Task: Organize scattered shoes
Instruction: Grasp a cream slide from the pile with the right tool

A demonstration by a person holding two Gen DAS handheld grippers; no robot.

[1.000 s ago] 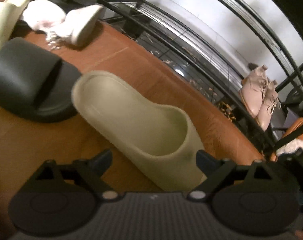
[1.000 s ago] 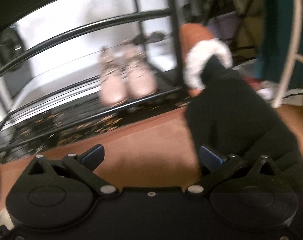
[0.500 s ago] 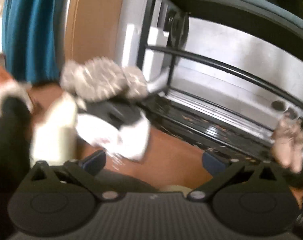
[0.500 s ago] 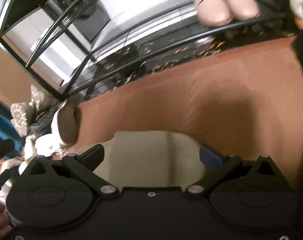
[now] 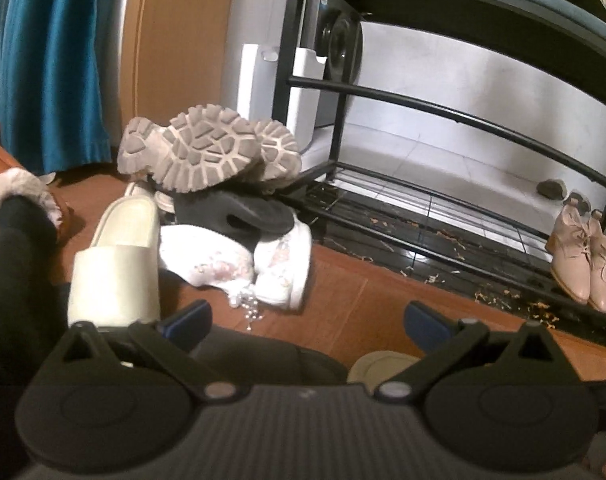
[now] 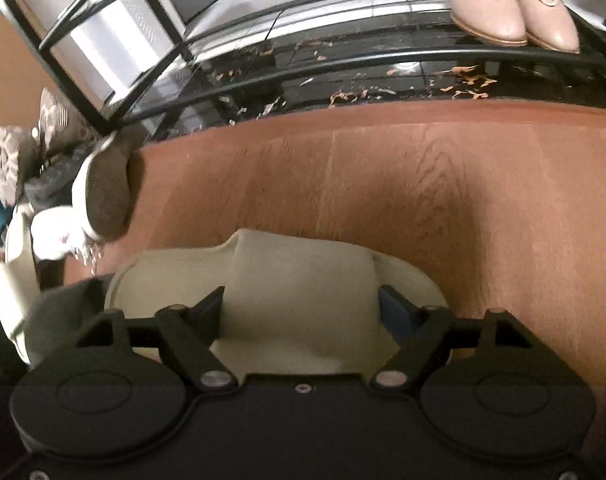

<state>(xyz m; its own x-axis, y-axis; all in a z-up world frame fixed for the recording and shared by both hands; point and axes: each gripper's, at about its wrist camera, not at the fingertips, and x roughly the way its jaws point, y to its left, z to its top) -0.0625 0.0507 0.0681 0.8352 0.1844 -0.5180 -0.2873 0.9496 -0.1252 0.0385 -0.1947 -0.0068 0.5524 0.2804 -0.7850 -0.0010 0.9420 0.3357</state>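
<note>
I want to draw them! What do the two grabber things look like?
The left gripper and the right gripper look alike: black plastic bodies with two round discs, angled black link arms on silver pins, and blue pads on the fingers. The left body is ribbed grey, the right smooth black. A black sleeve shows nearby.

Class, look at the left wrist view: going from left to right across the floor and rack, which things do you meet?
Fur-trimmed orange boot → cream slide → white flowered shoes → black shoe rack → pink lace-up pair.
</note>
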